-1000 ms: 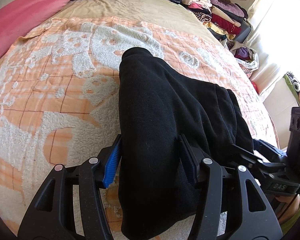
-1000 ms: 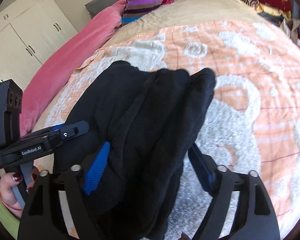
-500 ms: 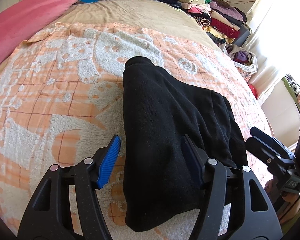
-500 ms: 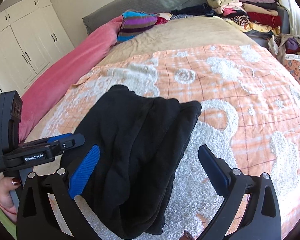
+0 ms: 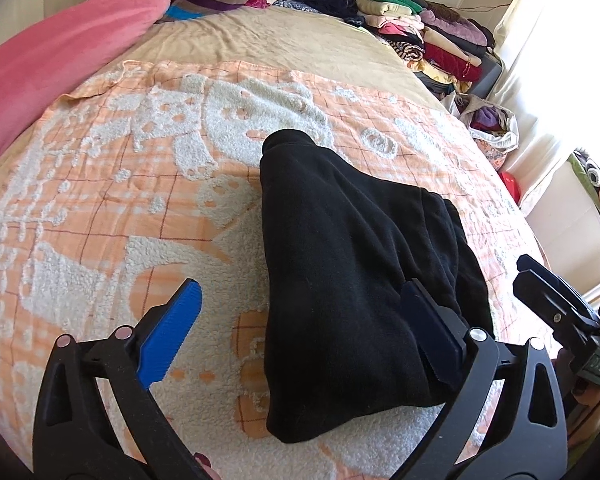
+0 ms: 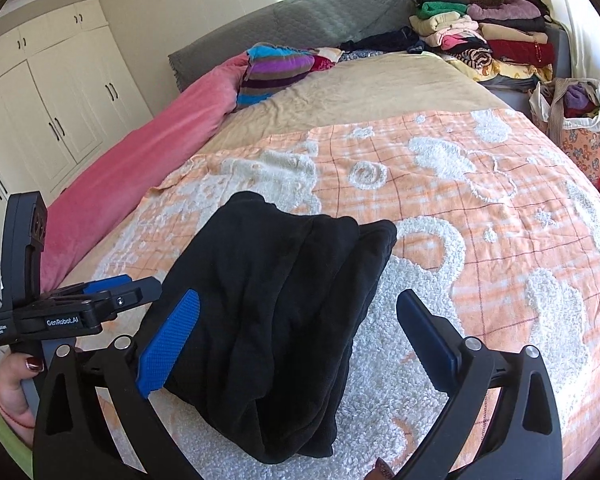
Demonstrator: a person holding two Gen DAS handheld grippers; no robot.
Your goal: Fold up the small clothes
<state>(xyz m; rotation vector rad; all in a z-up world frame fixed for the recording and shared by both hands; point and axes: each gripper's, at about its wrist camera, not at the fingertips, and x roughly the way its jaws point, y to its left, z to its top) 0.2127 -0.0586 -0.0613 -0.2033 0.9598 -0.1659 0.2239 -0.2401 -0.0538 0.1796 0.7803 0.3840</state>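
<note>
Black folded garment lies on the orange blanket between both your pairs of jaws; left gripper and right gripper are spread wide, gripping nothing.

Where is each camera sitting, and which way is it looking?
Left wrist: sits on the left gripper, looking along its open fingers at the folded black garment on the orange blanket; the right gripper shows at the right edge.
Right wrist: sits on the right gripper, looking up the bed; the left gripper and the person's hand show at left.
Both share the garment, blanket and clothes pile.
</note>
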